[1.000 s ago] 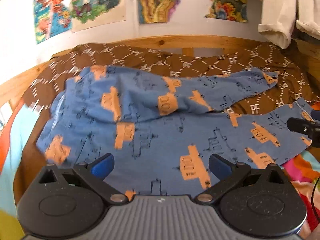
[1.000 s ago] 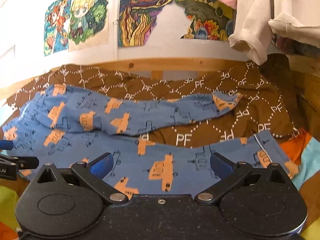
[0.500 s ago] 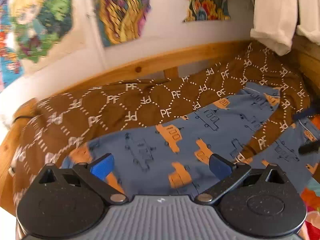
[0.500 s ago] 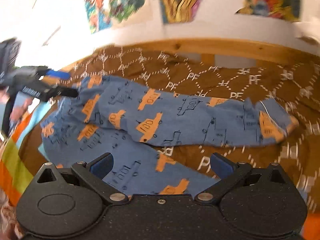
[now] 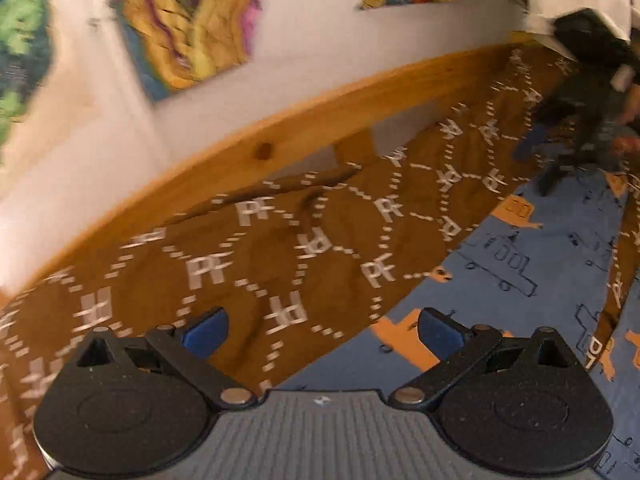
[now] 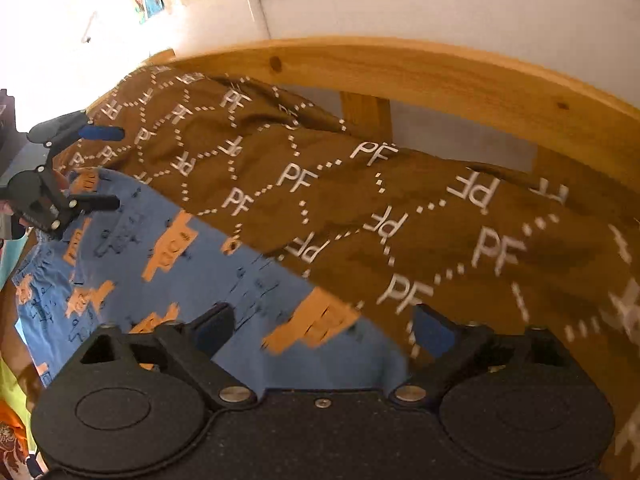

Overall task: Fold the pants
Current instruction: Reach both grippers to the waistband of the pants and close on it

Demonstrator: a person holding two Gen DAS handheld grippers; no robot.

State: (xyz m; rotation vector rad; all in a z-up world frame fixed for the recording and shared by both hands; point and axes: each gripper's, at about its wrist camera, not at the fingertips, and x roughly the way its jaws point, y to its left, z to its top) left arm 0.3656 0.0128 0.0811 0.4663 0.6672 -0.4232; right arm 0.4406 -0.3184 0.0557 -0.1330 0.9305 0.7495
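Blue pants [image 6: 160,260] with orange vehicle prints lie spread on a brown blanket [image 6: 440,216]; they also fill the lower right of the left wrist view, pants [image 5: 520,280]. My left gripper [image 5: 322,332] stands open above the pants' far edge, one pad over the blanket and one over the cloth. It shows at the far left of the right wrist view too, left gripper [image 6: 108,168], open near the waist end. My right gripper [image 6: 324,328] hovers over a leg's far edge, jaws closing, pads pressing nothing. Blurred, the right gripper [image 5: 538,164] appears at upper right.
A wooden bed rail [image 6: 440,72] runs behind the blanket under a white wall with colourful posters [image 5: 192,28]. A bright striped cover [image 6: 12,400] shows at the left edge. A person's hand holds the left gripper.
Both grippers have swept toward the far side of the pants, near the rail. The left now sits at the waist end, the right at the leg. The right jaws have narrowed slightly.
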